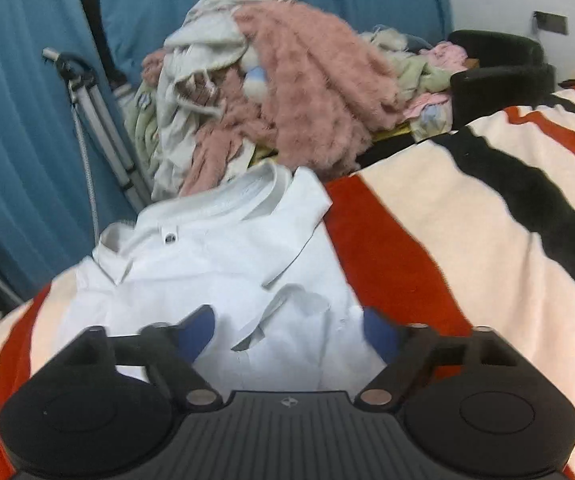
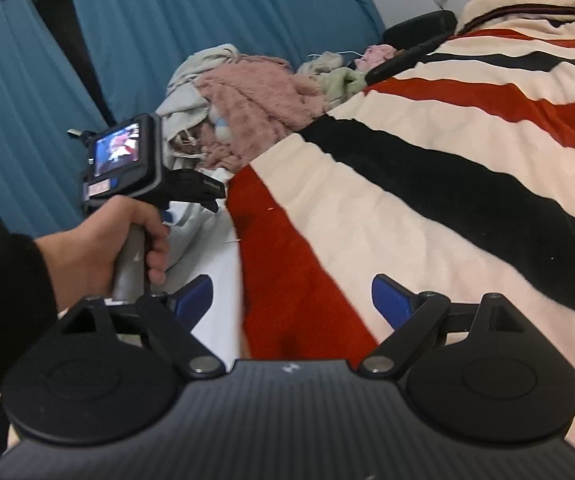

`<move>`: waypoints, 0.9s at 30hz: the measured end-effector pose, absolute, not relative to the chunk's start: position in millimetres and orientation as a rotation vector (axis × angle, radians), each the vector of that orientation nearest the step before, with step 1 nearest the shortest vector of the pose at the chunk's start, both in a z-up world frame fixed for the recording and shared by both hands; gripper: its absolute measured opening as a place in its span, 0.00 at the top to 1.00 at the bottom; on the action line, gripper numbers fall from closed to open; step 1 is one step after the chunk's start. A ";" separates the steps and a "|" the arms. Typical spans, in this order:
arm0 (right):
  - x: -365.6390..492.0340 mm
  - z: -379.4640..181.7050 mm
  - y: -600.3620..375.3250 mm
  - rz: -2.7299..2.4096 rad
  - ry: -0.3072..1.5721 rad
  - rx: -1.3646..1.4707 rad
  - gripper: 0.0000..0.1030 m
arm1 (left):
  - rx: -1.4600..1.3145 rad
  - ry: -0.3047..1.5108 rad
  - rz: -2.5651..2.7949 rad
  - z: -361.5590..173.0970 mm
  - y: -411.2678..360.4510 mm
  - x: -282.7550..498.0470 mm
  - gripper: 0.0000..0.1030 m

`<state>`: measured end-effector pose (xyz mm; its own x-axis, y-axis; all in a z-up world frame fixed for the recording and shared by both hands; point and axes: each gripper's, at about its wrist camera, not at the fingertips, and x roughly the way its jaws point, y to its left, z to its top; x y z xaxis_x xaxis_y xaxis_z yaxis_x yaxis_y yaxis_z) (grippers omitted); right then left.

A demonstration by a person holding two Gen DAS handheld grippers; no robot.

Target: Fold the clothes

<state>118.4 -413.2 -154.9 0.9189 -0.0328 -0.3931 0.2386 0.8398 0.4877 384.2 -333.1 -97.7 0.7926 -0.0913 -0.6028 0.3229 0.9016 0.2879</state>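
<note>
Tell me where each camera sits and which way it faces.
Left wrist: on the left claw, looking along open fingers at a white shirt on the striped blanket.
Right wrist: on the right claw, open over the blanket; shows the left hand holding the left claw.
Shared: shirt, blanket, pink clothes pile, blue curtain.

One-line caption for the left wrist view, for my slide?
Open left gripper hovers over white shirt on striped blanket, laundry pile behind.
</note>
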 end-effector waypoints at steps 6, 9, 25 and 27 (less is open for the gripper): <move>119.0 -154.6 -413.0 -0.148 0.362 0.533 0.15 | 0.323 0.545 -0.308 -57.6 -302.5 317.9 0.16; 115.3 -148.8 -407.8 -0.133 0.338 0.492 0.15 | 0.250 0.511 -0.345 -28.3 -265.8 280.1 0.16; 72.4 -117.1 -370.4 -0.060 0.260 0.308 0.15 | 0.163 0.494 -0.250 7.5 -117.2 41.4 0.14; 67.7 -115.4 -365.4 -0.052 0.262 0.292 0.15 | 0.155 0.489 -0.230 5.6 -105.4 16.8 0.12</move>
